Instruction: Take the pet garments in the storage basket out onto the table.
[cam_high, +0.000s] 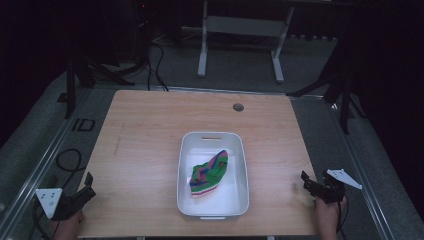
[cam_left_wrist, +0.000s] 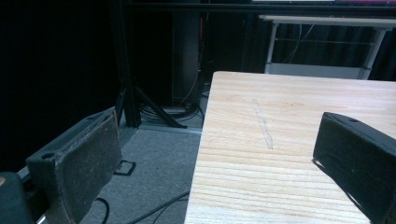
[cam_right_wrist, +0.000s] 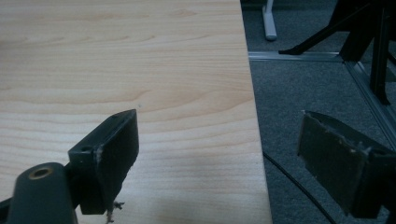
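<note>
One light wooden rectangular table (cam_high: 150, 150) carries one white rectangular plastic tub (cam_high: 186, 150), and in that tub lies one folded knitted cloth striped in green, blue, pink and white (cam_high: 209, 173), resting toward the tub's near half and a little right of its middle. The tub sits slightly right of the table's centre, closer to the near edge than the far one. One small round grey grommet (cam_high: 238, 107) is set into the tabletop near the far edge. Two grippers are in play: the left gripper (cam_high: 89, 180) hovers at the table's near left corner, its jaws spread wide with nothing between them, one jaw over the wood and the other over the grey carpet floor (cam_left_wrist: 159, 163) beyond the left edge. The right gripper (cam_high: 303, 176) sits at the near right edge, jaws likewise wide and empty, straddling that edge. Both are well apart from the tub, with bare wood on either side of it and a broad open stretch toward the far edge
</note>
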